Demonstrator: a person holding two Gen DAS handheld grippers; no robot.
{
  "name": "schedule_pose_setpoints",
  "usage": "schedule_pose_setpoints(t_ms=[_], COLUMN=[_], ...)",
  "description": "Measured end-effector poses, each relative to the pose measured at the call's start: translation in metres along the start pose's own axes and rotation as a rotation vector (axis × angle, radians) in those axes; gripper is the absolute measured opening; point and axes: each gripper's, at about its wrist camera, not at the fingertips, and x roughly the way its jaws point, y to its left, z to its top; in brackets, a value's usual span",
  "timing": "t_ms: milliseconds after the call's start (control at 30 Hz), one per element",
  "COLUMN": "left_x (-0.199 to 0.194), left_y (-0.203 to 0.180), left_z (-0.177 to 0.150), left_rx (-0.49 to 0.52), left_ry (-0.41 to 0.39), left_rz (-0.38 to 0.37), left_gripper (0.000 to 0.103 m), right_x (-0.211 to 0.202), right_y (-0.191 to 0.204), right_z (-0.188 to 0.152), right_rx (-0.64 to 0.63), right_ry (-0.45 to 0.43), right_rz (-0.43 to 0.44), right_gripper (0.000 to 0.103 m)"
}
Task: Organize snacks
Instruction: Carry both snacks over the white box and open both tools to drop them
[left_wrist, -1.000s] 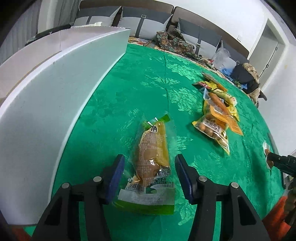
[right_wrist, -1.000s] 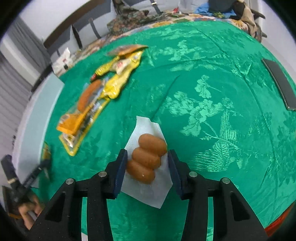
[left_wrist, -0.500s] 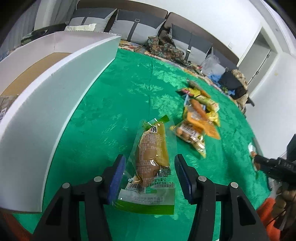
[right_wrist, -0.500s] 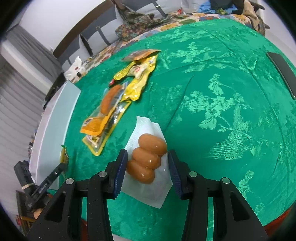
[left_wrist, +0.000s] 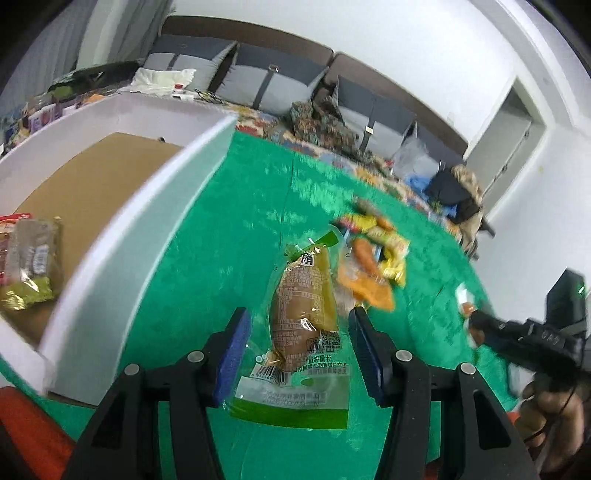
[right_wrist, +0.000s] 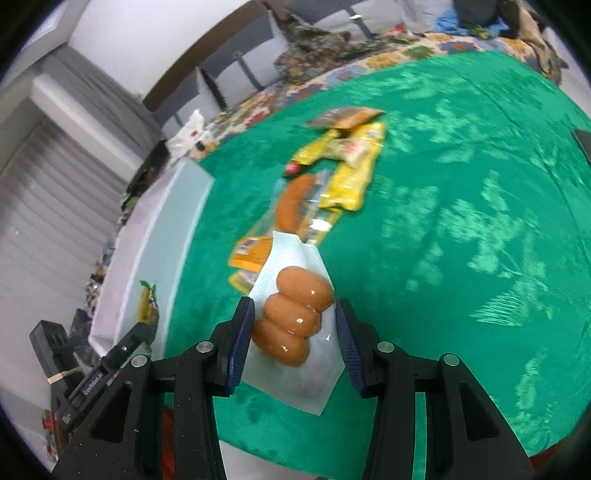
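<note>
— Snacks: where were they?
— The green-edged packet (left_wrist: 303, 332) sat gripped in the left gripper (left_wrist: 299, 354), raised above the green cloth (left_wrist: 207, 266) beside the white box (left_wrist: 122, 236). The sausage pouch (right_wrist: 295, 325) was clamped in the right gripper (right_wrist: 293, 341).
— Others?
— A heap of packets (right_wrist: 325, 184) lay mid-cloth.

A green floral-patterned cloth (left_wrist: 229, 258) covers the bench. Beyond its far edge, at twelve o'clock in the left wrist view, stands a grey-cushioned sofa (left_wrist: 273, 81) with patterned fabric (left_wrist: 321, 125) heaped on it. A dark bag (left_wrist: 458, 192) lies at two o'clock, near a white doorway (left_wrist: 506, 136).
</note>
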Motion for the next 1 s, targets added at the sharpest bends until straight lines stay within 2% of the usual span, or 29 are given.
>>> schedule_pose_setpoints(t_ms=[133, 233, 333, 467, 600, 667, 700, 733, 767, 833, 933, 1000], left_x=[-0.042, -0.067, -0.086, -0.098, -0.096, -0.093, -0.088, -0.083, -0.081, -0.083, -0.085, -0.085], left_y=[0.026, 0.058, 0.094, 0.144, 0.185, 0.202, 0.209, 0.217, 0.223, 0.232, 0.23, 0.222], left_z=[0.034, 0.063, 0.088, 0.11, 0.116, 0.113, 0.11, 0.107, 0.105, 0.098, 0.09, 0.087], left_rx=[-0.074, -0.115, -0.117, -0.138, -0.146, -0.147, -0.149, -0.158, -0.17, -0.202, -0.223, -0.227], left_ry=[-0.093, -0.149, -0.196, -0.207, -0.188, -0.166, -0.148, -0.131, -0.116, -0.118, -0.133, -0.14], left_rz=[-0.009, 0.024, 0.122, 0.229, 0.345, 0.395, 0.418, 0.439, 0.444, 0.439, 0.425, 0.407], left_gripper=[0.054, 0.054, 0.054, 0.054, 0.055, 0.058, 0.059, 0.066, 0.082, 0.093, 0.099, 0.1], right_x=[0.004, 0.016, 0.033, 0.06, 0.094, 0.117, 0.125, 0.136, 0.143, 0.159, 0.153, 0.145], right_y=[0.041, 0.084, 0.142, 0.221, 0.288, 0.316, 0.325, 0.335, 0.341, 0.344, 0.33, 0.308], right_z=[0.013, 0.026, 0.037, 0.043, 0.04, 0.036, 0.033, 0.029, 0.026, 0.022, 0.019, 0.024], right_rx=[-0.044, -0.094, -0.164, -0.259, -0.355, -0.385, -0.398, -0.417, -0.429, -0.447, -0.462, -0.475], right_ry=[0.0, 0.014, 0.031, 0.059, 0.081, 0.1, 0.103, 0.104, 0.107, 0.137, 0.116, 0.077], right_rz=[0.08, 0.15, 0.224, 0.31, 0.334, 0.332, 0.327, 0.317, 0.305, 0.27, 0.234, 0.186], right_gripper=[0.047, 0.047, 0.047, 0.047, 0.047, 0.047, 0.048, 0.051, 0.053, 0.065, 0.065, 0.066])
